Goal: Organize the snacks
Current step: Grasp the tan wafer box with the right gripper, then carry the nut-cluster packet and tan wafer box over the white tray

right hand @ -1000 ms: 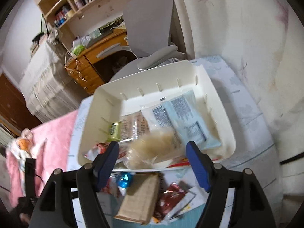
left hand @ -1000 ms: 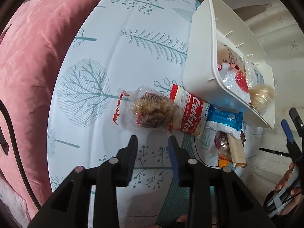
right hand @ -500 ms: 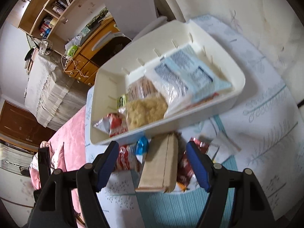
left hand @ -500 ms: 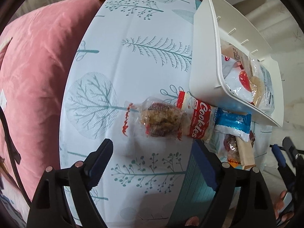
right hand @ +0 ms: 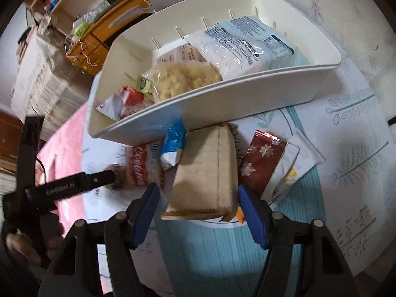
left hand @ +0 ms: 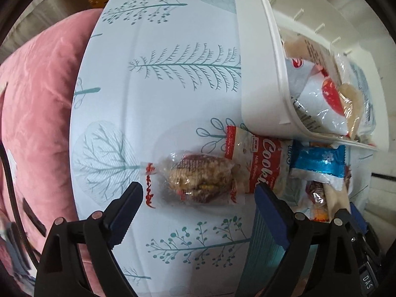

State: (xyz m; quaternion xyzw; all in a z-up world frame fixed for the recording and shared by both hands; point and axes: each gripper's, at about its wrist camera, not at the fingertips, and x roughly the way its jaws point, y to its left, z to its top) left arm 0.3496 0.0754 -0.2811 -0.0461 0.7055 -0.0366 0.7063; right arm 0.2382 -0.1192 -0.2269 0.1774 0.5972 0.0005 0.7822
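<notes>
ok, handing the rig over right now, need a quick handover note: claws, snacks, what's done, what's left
Left claw: open, jaws just widened, straddling the clear-wrapped cake on the tablecloth, not gripping.
Right claw: open, jaws just narrowing around the tan packet, pads not touching yet.
White bin already holds several packs.
Left outside: cake, tan packet, Cookies pack, blue wrapper, dark red sachet, white sachet.
Next, probably: close on both, drop in bin.
</notes>
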